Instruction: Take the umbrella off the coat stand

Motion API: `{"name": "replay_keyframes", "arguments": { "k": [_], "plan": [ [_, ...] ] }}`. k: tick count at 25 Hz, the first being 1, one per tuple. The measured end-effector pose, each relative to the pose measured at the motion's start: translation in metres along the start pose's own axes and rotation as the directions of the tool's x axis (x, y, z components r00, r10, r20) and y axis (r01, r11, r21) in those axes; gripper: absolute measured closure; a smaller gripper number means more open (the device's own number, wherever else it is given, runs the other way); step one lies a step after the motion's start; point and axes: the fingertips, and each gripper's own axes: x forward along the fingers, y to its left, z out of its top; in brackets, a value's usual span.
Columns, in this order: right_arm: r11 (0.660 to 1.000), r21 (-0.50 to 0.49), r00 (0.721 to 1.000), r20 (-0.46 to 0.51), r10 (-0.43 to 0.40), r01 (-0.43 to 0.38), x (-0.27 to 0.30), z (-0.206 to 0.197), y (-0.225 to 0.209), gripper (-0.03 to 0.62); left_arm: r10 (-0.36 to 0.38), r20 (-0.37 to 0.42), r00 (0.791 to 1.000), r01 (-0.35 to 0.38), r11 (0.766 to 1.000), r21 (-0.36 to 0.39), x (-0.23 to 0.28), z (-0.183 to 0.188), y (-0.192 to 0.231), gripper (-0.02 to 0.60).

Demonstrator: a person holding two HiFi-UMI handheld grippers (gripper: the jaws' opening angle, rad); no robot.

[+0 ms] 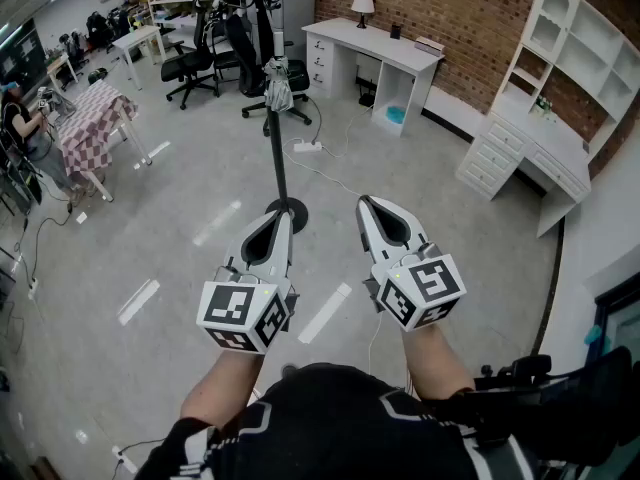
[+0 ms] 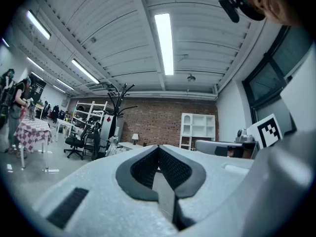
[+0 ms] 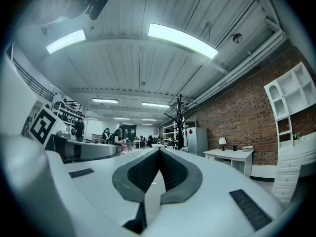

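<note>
Head view: the white plastic left gripper (image 1: 281,218) and the white plastic right gripper (image 1: 366,203), each with a square-marker cube at its rear, are held level side by side over the grey floor (image 1: 200,268). Each pair of jaws tapers to one closed point, and neither touches anything. The black metal coat stand (image 1: 278,158) rises at 12 o'clock from the left gripper, its round base just beyond that gripper's tip. The grey folded umbrella (image 1: 277,86) hangs high on the pole, at 12 o'clock from both grippers and well apart from them. A white desk with a small lamp (image 1: 375,43) stands at 1 o'clock against a red brick wall (image 1: 450,13), and a table with a checked cloth (image 1: 95,118) sits at 10 o'clock.

Left gripper view: the jaws are fully together, their dark ribbed pads meeting at the tip, with nothing between them. The coat stand shows at 11 o'clock from the tip, far off.

Right gripper view: the jaws are likewise pressed closed and empty. The coat stand rises at 1 o'clock, beyond the tip.
</note>
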Motion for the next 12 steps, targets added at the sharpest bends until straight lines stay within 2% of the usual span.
{"name": "replay_keyframes", "arguments": {
  "k": [12],
  "plan": [
    [1.000, 0.016, 1.000, -0.003, -0.022, 0.022, 0.0064, -0.0059, 0.0007, 0.593, -0.027, -0.018, 0.999, 0.027, 1.000, -0.006, 0.0027, -0.0072, 0.0045, 0.571]
  ]
}}
